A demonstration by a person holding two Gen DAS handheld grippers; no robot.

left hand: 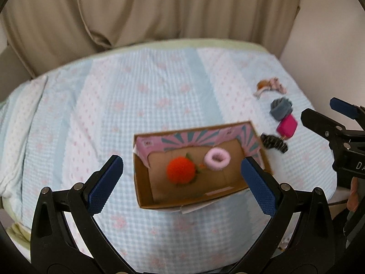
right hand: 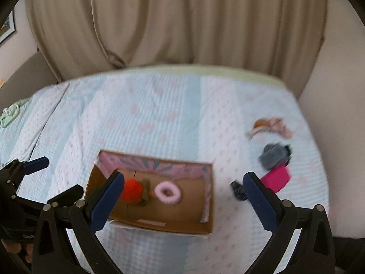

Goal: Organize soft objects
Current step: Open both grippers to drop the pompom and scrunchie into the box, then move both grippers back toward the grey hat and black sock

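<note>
An open cardboard box point(left hand: 142, 182) point(right hand: 208, 205) with a pink patterned lining lies on the bed. Inside it rest an orange knitted ball with green leaves point(left hand: 180, 170) point(right hand: 131, 190) and a pink fluffy hair tie point(left hand: 217, 159) point(right hand: 167, 193). To the box's right, on the cover, lie a black scrunchie point(left hand: 275, 142) point(right hand: 237, 190), a magenta piece point(left hand: 287, 125) point(right hand: 277, 179), a grey scrunchie point(left hand: 281, 108) point(right hand: 275, 155) and a pink-and-orange piece point(left hand: 271, 86) point(right hand: 270, 125). My left gripper point(left hand: 182, 182) hovers open above the box. My right gripper point(right hand: 183, 199) is open and empty, over the box's right part.
The bed carries a light blue and white cover with pink dots point(left hand: 136, 91) point(right hand: 159, 118). Beige curtains point(left hand: 159, 9) point(right hand: 171, 22) hang behind it. The right gripper shows at the right edge point(left hand: 342, 134) of the left wrist view, the left gripper at the left edge point(right hand: 20, 182) of the right wrist view.
</note>
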